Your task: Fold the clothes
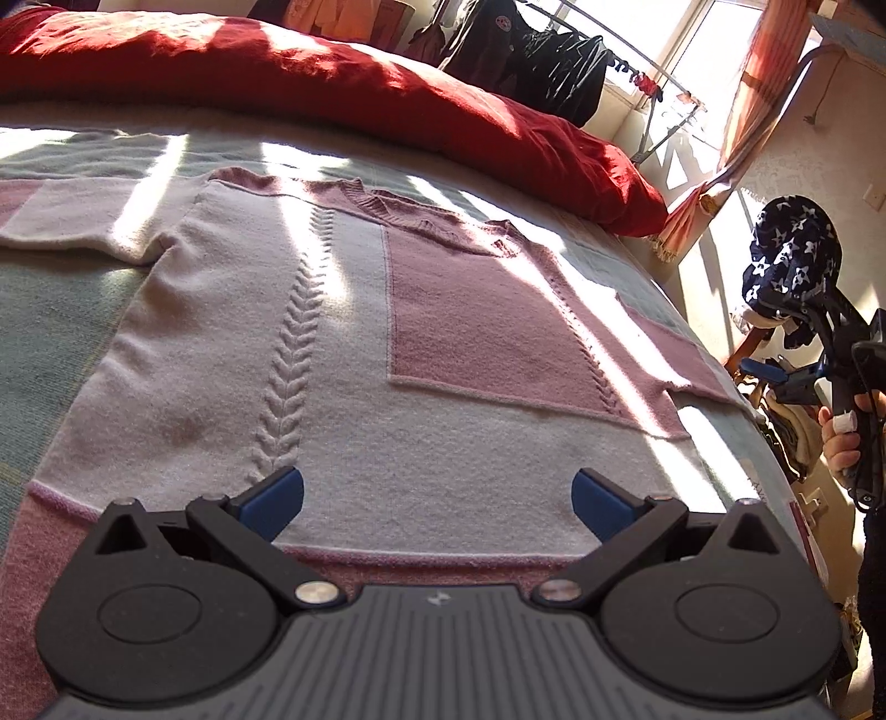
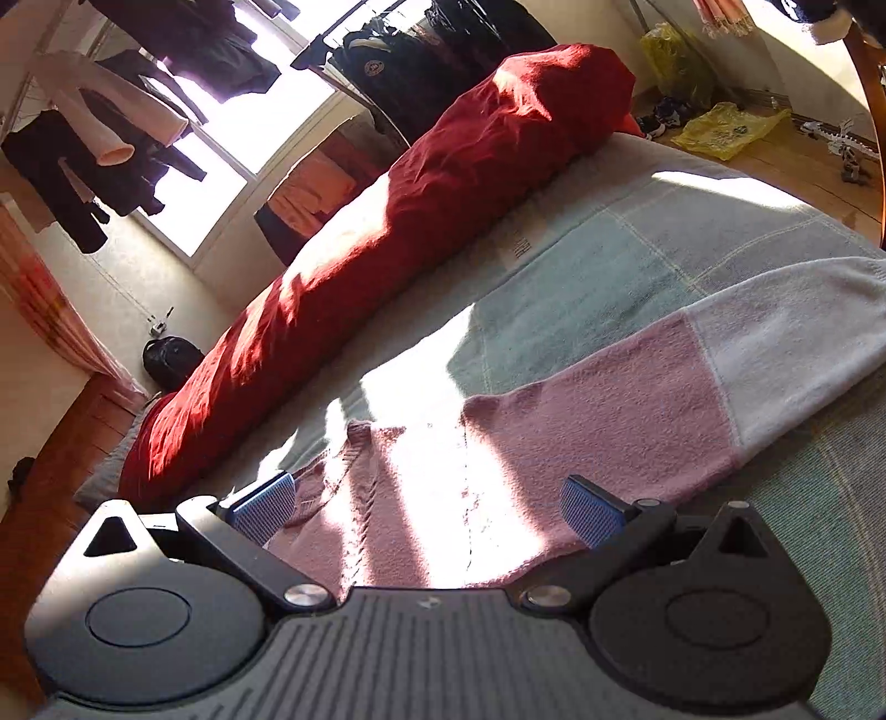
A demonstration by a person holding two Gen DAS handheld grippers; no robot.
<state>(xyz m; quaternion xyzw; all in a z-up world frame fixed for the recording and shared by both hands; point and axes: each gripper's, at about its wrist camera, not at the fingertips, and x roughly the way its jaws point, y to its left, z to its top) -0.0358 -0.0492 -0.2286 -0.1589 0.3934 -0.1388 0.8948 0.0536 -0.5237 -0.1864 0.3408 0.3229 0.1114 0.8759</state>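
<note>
The sweater point(image 1: 343, 354) lies spread flat on the bed, front up, and both of your tools hang just above it. Your left gripper point(image 1: 437, 498) is over the hem with its blue pads point(image 1: 274, 501) spread wide and nothing between them; whether the tips touch the knit you cannot tell from this angle. Ahead of it runs the cream body with its braided cable stitch point(image 1: 288, 376), then a pink chest panel point(image 1: 470, 321) and the pink collar. Your right gripper point(image 2: 426, 507) is likewise wide open and empty, set over the pink part of the sweater near the neckline (the ribbed blue pad point(image 2: 260, 507) sits just beside the collar edge). Beyond it one sleeve point(image 2: 720, 376) stretches away to the right, pink then cream. In the left view that same right tool shows off the bed's edge, held in your hand point(image 1: 841, 443). Under the sweater is a pale green bedspread point(image 2: 637, 266), barred with sunlight. A rolled red duvet point(image 2: 387, 266) lies along the far side of the bed. Behind it dark clothes point(image 1: 531, 50) hang on a rack by the window.
</note>
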